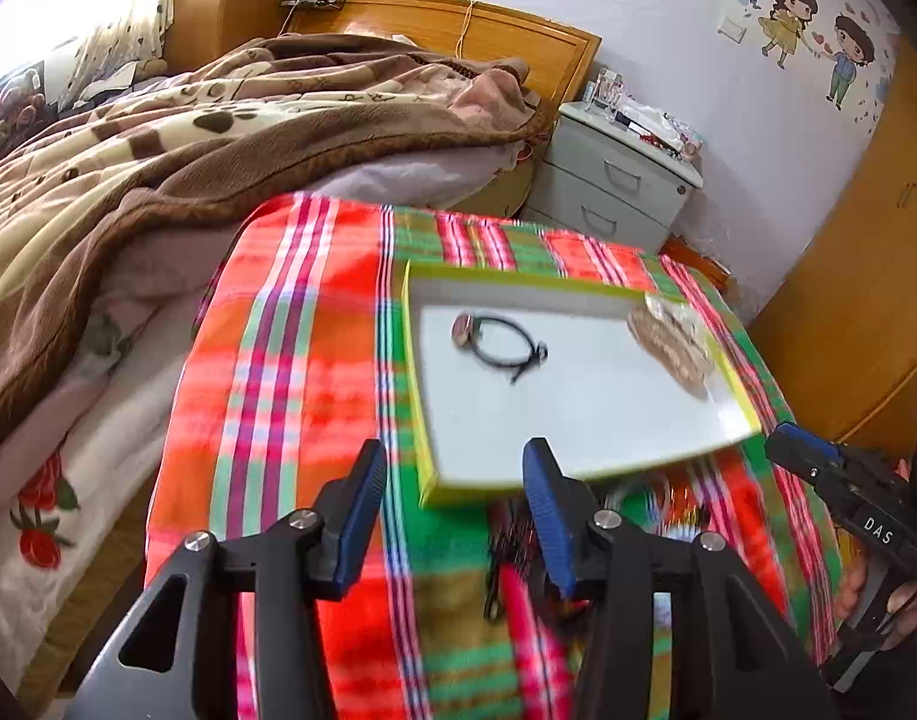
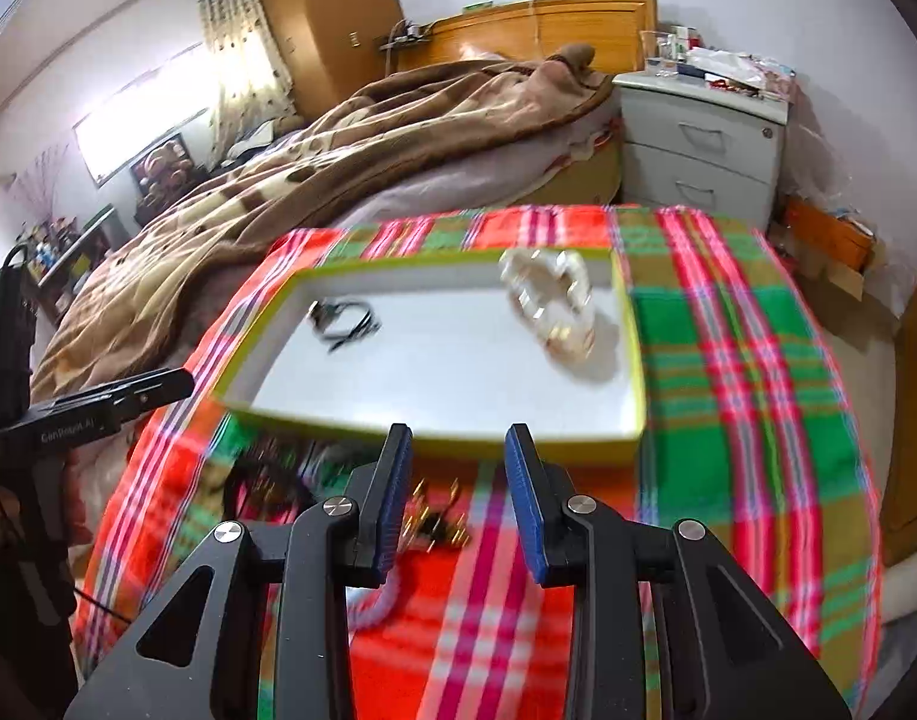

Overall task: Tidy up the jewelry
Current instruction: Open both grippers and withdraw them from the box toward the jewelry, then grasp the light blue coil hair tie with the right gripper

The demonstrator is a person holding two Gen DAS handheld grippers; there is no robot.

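A shallow box with a yellow-green rim [image 2: 629, 324] and a white floor lies on the plaid cloth [image 2: 728, 390] over the table. Inside it, near the left end, lies a black cord bracelet [image 2: 344, 321] with a round charm; near the right end lies a pale beaded bracelet [image 2: 548, 306], close to the right wall. Some more jewelry [image 2: 434, 525], blurred, lies on the cloth in front of the box. The left gripper [image 1: 452, 516] hangs above the near edge of the box, tilted down, its jaws wide apart and empty. The right gripper [image 2: 458, 498] is also tilted down above the loose jewelry, jaws parted, nothing between them.
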